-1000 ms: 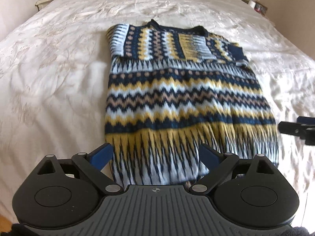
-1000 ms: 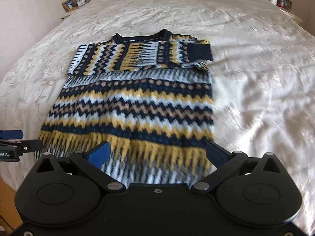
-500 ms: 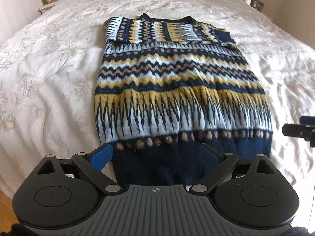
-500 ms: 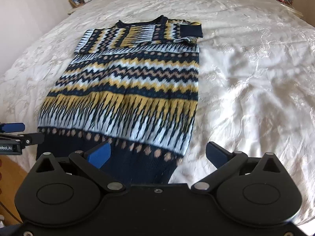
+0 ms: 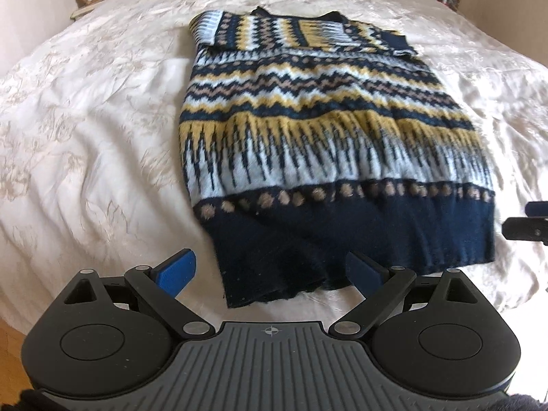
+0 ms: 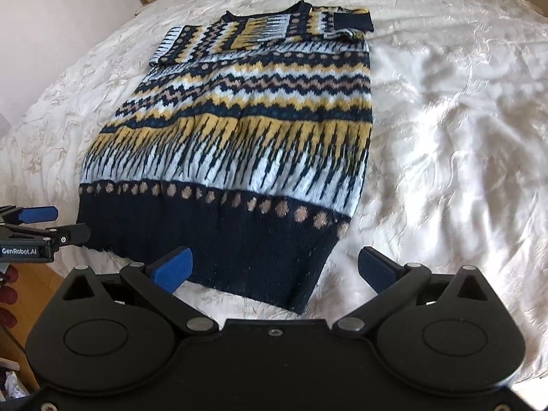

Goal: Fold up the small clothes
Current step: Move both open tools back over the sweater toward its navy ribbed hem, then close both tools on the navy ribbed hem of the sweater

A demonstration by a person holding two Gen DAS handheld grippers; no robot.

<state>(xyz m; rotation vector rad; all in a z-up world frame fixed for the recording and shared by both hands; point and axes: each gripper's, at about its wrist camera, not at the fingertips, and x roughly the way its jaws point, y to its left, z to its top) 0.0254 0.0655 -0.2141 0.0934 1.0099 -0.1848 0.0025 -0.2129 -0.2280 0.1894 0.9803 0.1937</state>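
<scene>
- My left gripper (image 5: 270,269) has a dark grey ribbed deck with a small crosshair mark at its front edge.
- Two round black housings flank that deck, each with a shallow circular recess.
- Black link arms with silver pivot pins carry my fingers (image 5: 176,271), which end in blue pads.
- My right gripper (image 6: 274,269) is the same build, but its centre plate is plain black with one screw.
- The side of my left gripper, in the right wrist view, bears white "GenRobot.AI" lettering.
</scene>
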